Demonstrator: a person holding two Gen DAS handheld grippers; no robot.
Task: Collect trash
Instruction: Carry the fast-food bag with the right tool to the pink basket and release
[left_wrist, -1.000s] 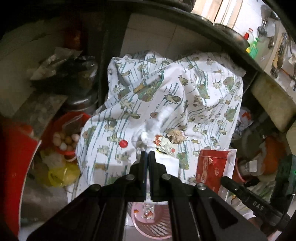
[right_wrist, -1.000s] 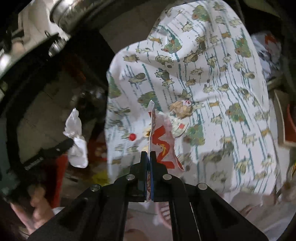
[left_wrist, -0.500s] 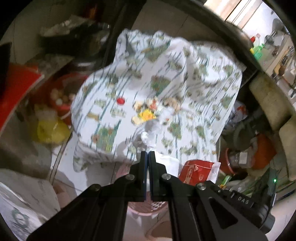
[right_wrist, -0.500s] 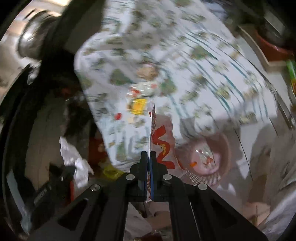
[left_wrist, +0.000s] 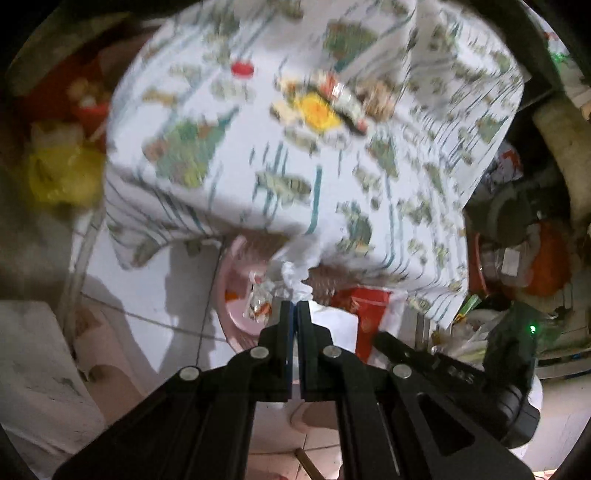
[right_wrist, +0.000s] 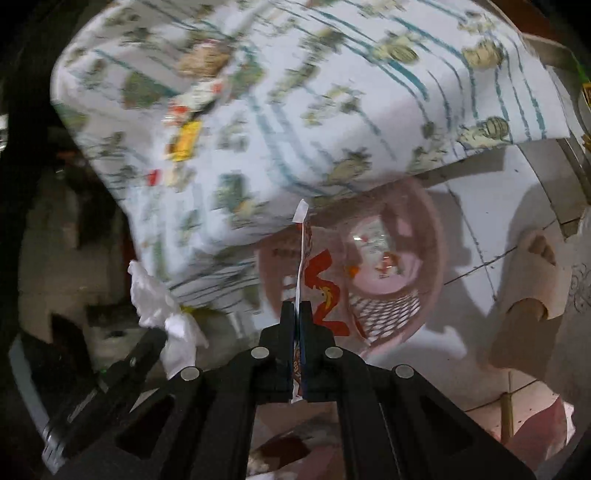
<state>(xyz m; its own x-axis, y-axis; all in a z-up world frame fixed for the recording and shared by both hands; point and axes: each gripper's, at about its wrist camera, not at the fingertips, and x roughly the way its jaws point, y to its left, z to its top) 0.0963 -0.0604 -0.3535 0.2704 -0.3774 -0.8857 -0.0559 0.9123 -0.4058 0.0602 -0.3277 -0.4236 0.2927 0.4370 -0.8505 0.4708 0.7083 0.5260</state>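
A crumpled white tissue (left_wrist: 295, 275) sticks up from the tips of the left gripper (left_wrist: 294, 308), whose two black fingers are pressed together on its lower end; in the right wrist view the same wad (right_wrist: 162, 314) shows at the lower left, held out over the floor beside the hanging edge of the cloth. The right gripper (right_wrist: 297, 308) is likewise clamped shut — on a flat red-and-white snack wrapper (right_wrist: 310, 284) that stands edge-on between its fingers, its white top corner reaching up toward the cloth. Just beyond both grippers sits a pink plastic basket (right_wrist: 391, 314) with a latticed wall, on the white tiled floor (right_wrist: 480, 221) and partly tucked under the table edge; a few clear and printed wrappers (right_wrist: 380, 254) already lie on its bottom. In the left wrist view the basket (left_wrist: 231, 295) shows to the left of the tissue, and the red wrapper (left_wrist: 365, 306) to its right. Above hangs a white tablecloth (left_wrist: 332, 177) printed with green and teal figures, blurred by motion; on its top lie more scraps — a yellow piece (left_wrist: 316, 109), a small red cap (left_wrist: 242, 68) and mixed wrappers near them. A bare foot (right_wrist: 535, 254) rests on the tiles to the right of the basket.
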